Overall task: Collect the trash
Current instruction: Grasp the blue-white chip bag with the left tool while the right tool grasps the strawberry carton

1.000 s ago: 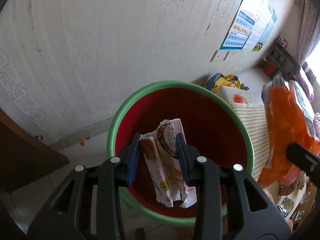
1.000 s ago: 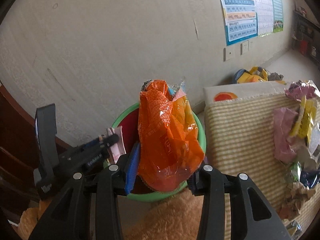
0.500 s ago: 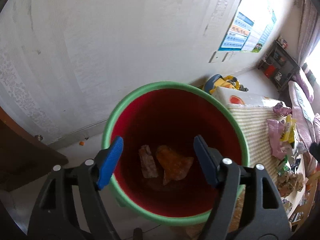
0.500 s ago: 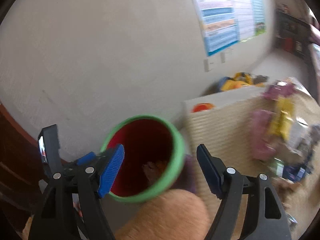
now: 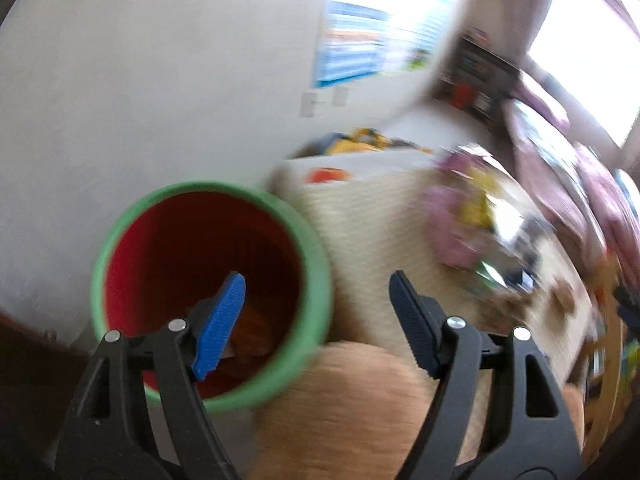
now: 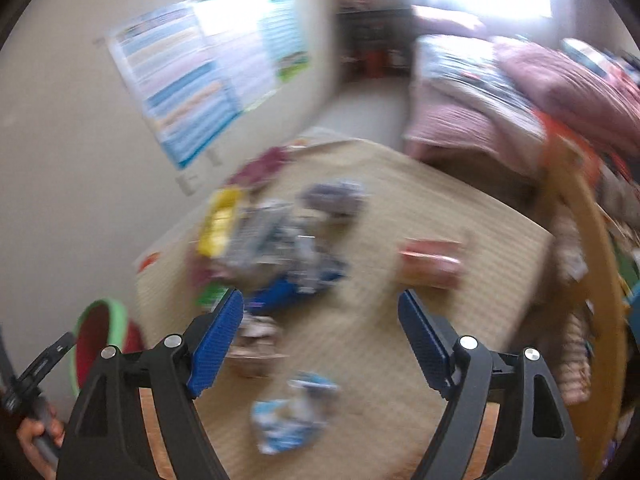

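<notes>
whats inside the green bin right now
In the left wrist view the green bin shows its red inner wall and a blurred orange wrapper low down. The left claw, open and empty, covers part of the bottom, so anything else there is hidden.

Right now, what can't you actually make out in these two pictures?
- Left wrist view: the bin bottom is dark and blurred, partly behind the blue pad; its contents are unclear.
- Right wrist view: wrappers on the mat smear with motion; no print is readable.
- Right wrist view: the bin is cut by a black handle.
</notes>
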`<action>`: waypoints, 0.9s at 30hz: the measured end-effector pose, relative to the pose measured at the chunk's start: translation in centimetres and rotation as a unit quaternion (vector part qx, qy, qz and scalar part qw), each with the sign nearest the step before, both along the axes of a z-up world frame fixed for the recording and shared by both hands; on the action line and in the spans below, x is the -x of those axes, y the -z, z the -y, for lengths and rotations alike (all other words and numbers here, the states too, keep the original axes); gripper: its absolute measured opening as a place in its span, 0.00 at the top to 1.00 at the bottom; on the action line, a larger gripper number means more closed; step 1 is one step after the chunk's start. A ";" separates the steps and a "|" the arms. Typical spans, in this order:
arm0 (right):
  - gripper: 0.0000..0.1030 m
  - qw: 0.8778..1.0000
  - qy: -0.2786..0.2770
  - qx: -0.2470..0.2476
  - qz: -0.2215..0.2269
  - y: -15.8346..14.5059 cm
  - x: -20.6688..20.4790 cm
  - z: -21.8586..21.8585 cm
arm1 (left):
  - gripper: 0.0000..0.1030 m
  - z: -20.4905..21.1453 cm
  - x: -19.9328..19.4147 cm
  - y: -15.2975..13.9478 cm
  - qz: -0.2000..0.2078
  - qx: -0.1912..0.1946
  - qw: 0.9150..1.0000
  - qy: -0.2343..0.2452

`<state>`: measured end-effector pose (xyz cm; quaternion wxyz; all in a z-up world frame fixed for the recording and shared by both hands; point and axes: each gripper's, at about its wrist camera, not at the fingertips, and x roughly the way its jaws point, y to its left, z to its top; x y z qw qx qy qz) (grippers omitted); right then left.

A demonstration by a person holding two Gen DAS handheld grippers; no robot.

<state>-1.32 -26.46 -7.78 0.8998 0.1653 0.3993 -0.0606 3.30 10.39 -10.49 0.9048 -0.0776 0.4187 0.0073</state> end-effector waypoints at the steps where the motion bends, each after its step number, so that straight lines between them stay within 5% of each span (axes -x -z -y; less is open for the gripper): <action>1: 0.25 1.000 0.012 -0.006 -0.002 0.4 0.4 1.2 | 0.31 2.1 0.0 -0.1 -0.001 -0.004 0.999 0.033; 4: 0.25 0.999 0.031 -0.017 -0.006 1.4 1.8 3.4 | 0.27 7.4 0.6 0.4 -0.008 -0.007 0.994 0.111; 10: 0.25 0.998 0.050 -0.036 -0.022 3.8 2.6 6.3 | 0.26 18.4 1.7 3.7 -0.058 -0.021 0.961 0.270; 17: 0.21 0.998 0.037 -0.034 -0.037 5.8 -0.9 7.9 | 0.26 25.0 1.7 8.9 -0.115 -0.076 0.934 0.329; 19: 0.20 0.998 0.033 -0.038 -0.045 6.5 -2.7 8.1 | 0.46 25.6 1.9 10.5 -0.144 -0.079 0.926 0.339; 24: 0.15 0.997 0.031 -0.016 -0.075 8.8 -6.9 7.5 | 0.72 24.6 3.0 9.3 -0.127 -0.066 0.930 0.339; 27: 0.15 0.994 0.033 -0.002 -0.104 10.5 -8.7 7.0 | 0.73 23.4 3.4 7.1 -0.092 -0.062 0.939 0.324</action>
